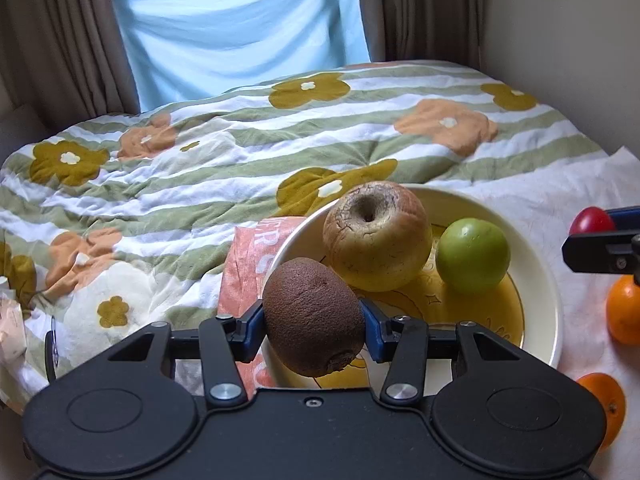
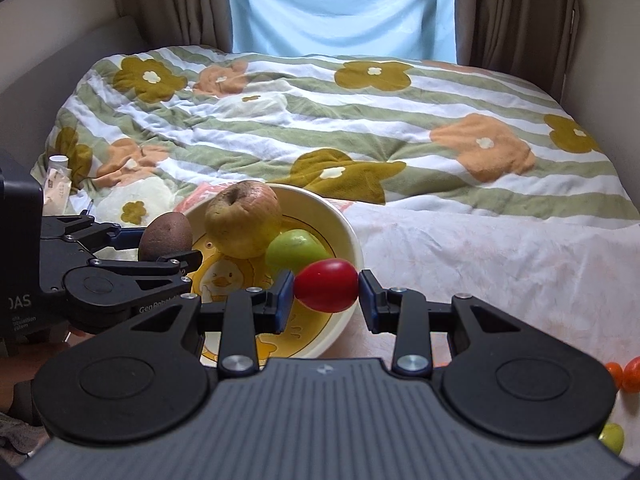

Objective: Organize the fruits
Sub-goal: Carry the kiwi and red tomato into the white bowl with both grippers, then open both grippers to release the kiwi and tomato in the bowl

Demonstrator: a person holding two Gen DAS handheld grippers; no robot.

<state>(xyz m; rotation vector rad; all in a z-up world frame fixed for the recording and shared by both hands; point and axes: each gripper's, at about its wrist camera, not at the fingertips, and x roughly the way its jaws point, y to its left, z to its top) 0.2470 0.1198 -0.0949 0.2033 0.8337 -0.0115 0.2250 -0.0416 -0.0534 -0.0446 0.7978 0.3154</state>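
**Two fruits held at the bowl's rim**

Nearest the left wrist camera, a kiwi (image 1: 314, 318) is pinched between the blue pads of the left gripper (image 1: 314, 320), held at the near-left rim of the cream bowl (image 1: 540, 280). In the right wrist view, a red tomato (image 2: 326, 285) is clamped by the right gripper (image 2: 326, 294) at the bowl's near-right edge; its right pad appears only just in contact.

Inside the bowl, a wrinkled apple (image 1: 378, 236) and a green fruit (image 1: 473, 255) are seen resting close together. Beside the bowl, on the white cloth (image 1: 540, 208), two oranges (image 1: 624, 308) are left uncollected. Beyond lies the flowered quilt (image 1: 240, 140), with a curtained window behind.

Trouble is judged most likely at release. The kiwi is gripped across its rounded middle and could be squeezed out or dropped outside the rim. The bowl sits on soft bedding, so it could be tipped by a push on its edge. With both grippers close over one bowl, a collision is possible, and a dropped fruit could roll the green fruit aside.
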